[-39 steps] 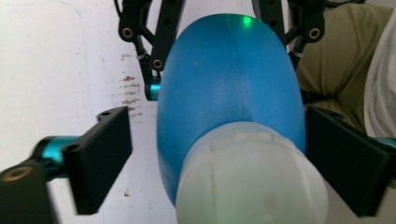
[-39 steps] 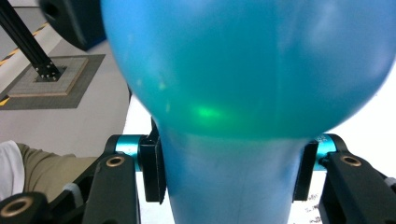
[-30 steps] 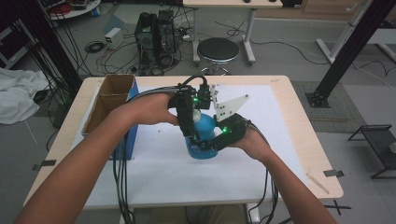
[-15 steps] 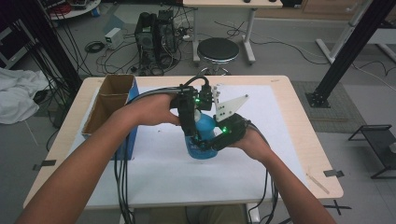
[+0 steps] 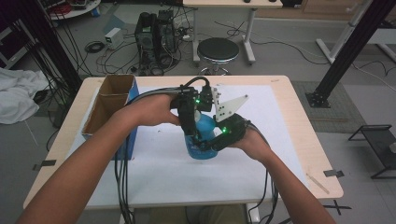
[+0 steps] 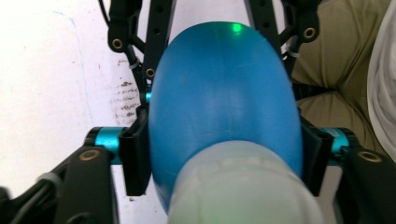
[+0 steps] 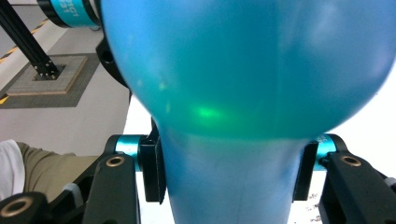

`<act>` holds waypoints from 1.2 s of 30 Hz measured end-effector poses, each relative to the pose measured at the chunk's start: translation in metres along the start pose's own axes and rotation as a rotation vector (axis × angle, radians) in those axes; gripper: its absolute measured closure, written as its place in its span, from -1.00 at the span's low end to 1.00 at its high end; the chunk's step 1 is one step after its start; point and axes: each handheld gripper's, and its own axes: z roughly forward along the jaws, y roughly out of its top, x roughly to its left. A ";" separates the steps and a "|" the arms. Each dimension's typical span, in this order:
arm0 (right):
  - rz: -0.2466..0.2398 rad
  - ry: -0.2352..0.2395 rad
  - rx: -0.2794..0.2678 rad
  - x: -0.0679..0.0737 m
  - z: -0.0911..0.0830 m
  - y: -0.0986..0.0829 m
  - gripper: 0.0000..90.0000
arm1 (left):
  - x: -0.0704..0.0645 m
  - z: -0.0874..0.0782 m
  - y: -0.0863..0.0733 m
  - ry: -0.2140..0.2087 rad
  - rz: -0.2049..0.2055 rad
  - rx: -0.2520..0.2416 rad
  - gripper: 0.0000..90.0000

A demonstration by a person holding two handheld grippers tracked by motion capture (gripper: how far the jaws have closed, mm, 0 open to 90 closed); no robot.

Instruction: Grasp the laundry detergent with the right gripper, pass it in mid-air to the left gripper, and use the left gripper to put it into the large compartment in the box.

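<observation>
no readable text anywhere

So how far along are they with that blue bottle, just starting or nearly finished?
Done: both grippers have closed on the blue plastic bottle, which stands on the white sheet on the table. In hand: the left gripper clamps its upper body below the pale cap, and the right gripper clamps its lower part. Left: the cap looks still on, so probably opening it; the brown cardboard box stands apart.
</observation>
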 end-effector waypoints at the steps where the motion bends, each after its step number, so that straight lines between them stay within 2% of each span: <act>1: -0.003 -0.002 0.001 0.000 0.000 0.000 -0.02 | 0.000 0.000 0.000 -0.002 0.001 0.002 -0.18; 8: -0.014 -0.002 0.001 0.001 0.000 0.000 -0.02 | -0.001 -0.001 0.000 -0.003 0.009 0.002 -0.18; 11: -0.002 0.001 0.006 0.002 -0.001 0.001 -0.02 | -0.002 -0.001 0.001 0.004 0.009 -0.007 -0.18; 19: -0.028 -0.019 0.007 0.004 -0.005 0.002 -0.04 | -0.003 -0.005 0.005 0.004 0.017 -0.009 -0.17; 20: -0.023 -0.014 0.007 0.004 -0.006 0.003 -0.08 | -0.003 -0.006 0.006 0.003 0.015 -0.017 -0.17; 21: -0.012 -0.011 0.002 0.005 -0.007 0.003 -0.23 | -0.004 -0.006 0.007 0.003 0.015 -0.013 -0.17; 22: -0.022 -0.018 -0.003 0.004 -0.008 0.003 -0.39 | -0.004 -0.007 0.008 0.004 0.016 -0.003 -0.17; 23: -0.008 -0.021 0.006 0.004 -0.010 0.003 -0.46 | -0.005 -0.006 0.008 0.006 0.017 -0.003 -0.17; 25: 0.012 0.005 0.009 0.004 -0.014 0.000 -0.50 | -0.005 -0.008 0.008 0.009 0.015 0.001 -0.17; 27: -0.014 0.015 -0.001 0.005 -0.018 -0.001 -0.50 | -0.004 -0.009 0.006 0.003 0.010 0.002 -0.17; 28: -0.004 0.018 0.024 0.007 -0.021 -0.002 -0.50 | -0.004 -0.010 0.005 0.012 0.009 -0.001 -0.17; 30: -0.008 -0.006 0.059 0.008 -0.025 -0.005 -0.53 | -0.004 -0.011 0.002 0.011 0.004 0.002 -0.17; 31: 0.007 -0.014 0.081 0.009 -0.026 -0.007 -0.54 | -0.005 -0.012 0.001 0.015 -0.001 -0.001 -0.17; 33: 0.042 -0.019 0.126 0.009 -0.029 -0.012 -0.54 | -0.005 -0.014 -0.003 0.017 -0.008 -0.004 -0.17; 35: 0.076 -0.051 0.166 0.009 -0.032 -0.017 -0.54 | -0.004 -0.016 -0.007 0.015 -0.017 -0.010 -0.17; 36: 0.123 -0.062 0.195 0.011 -0.035 -0.019 -0.54 | -0.004 -0.018 -0.009 0.023 -0.020 -0.011 -0.17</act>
